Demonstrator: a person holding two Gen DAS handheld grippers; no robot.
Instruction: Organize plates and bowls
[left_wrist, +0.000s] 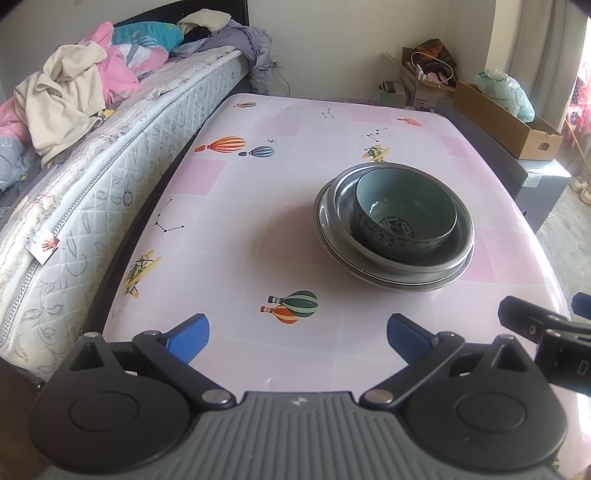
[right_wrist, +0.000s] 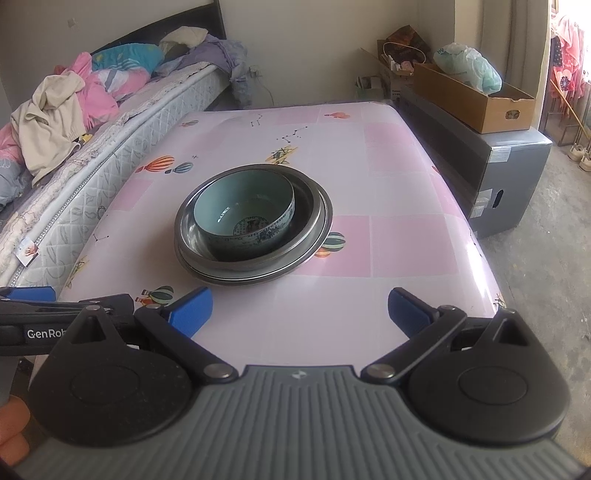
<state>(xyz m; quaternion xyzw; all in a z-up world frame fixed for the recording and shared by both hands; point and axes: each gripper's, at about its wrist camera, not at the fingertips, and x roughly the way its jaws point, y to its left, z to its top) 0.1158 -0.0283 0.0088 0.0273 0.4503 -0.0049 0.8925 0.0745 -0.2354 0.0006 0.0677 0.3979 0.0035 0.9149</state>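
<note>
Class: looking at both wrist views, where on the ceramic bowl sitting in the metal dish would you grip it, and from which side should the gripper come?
Probably the near rim of the ceramic bowl, one finger inside, one outside. It stands upright and open, rising above the metal dish, so the rim is exposed. Come from above with the open right gripper.

A bench (left_wrist: 229, 206) in pink balloon-print cloth fills the middle. At nine o'clock, a bed (left_wrist: 122, 155) heaped with clothes; at two o'clock, a cardboard box (right_wrist: 476, 99) on a grey cabinet (right_wrist: 509, 177). Pale walls, daylight from three o'clock.

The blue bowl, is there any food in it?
Empty. The blue bowl shows its bare painted bottom in both views, sitting upright in the metal dish.
</note>
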